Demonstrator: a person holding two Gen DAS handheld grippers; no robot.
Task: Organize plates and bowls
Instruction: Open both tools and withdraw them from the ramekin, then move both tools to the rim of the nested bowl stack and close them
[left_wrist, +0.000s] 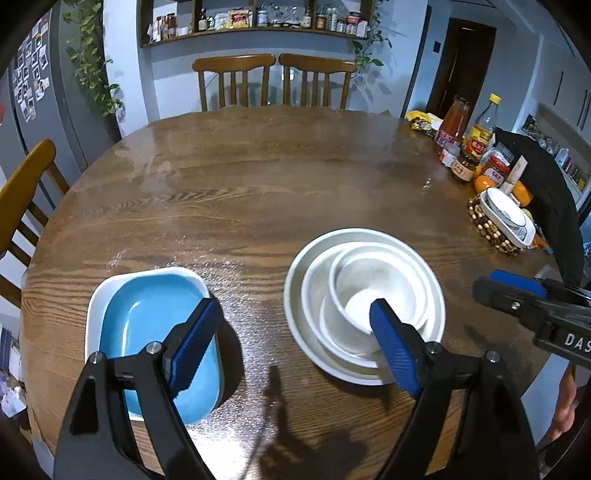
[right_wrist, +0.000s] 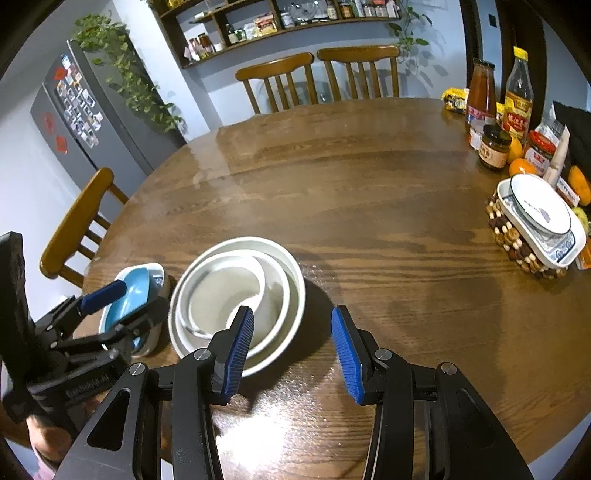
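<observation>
A stack of white round bowls (left_wrist: 364, 295) sits nested on a white plate near the table's front; it also shows in the right wrist view (right_wrist: 236, 291). A blue rectangular dish (left_wrist: 155, 325) lies inside a white rectangular dish at the front left, and shows in the right wrist view (right_wrist: 133, 291). My left gripper (left_wrist: 291, 339) is open and empty, hovering between the two stacks. My right gripper (right_wrist: 291, 354) is open and empty, just right of the white stack. A blue-patterned plate on a rectangular dish (right_wrist: 539, 218) rests on a beaded trivet at the right.
Bottles, jars and oranges (right_wrist: 502, 122) crowd the table's right edge. Wooden chairs (right_wrist: 317, 74) stand at the far side and one chair (right_wrist: 77, 225) at the left. A fridge (right_wrist: 85, 110) stands behind at the left.
</observation>
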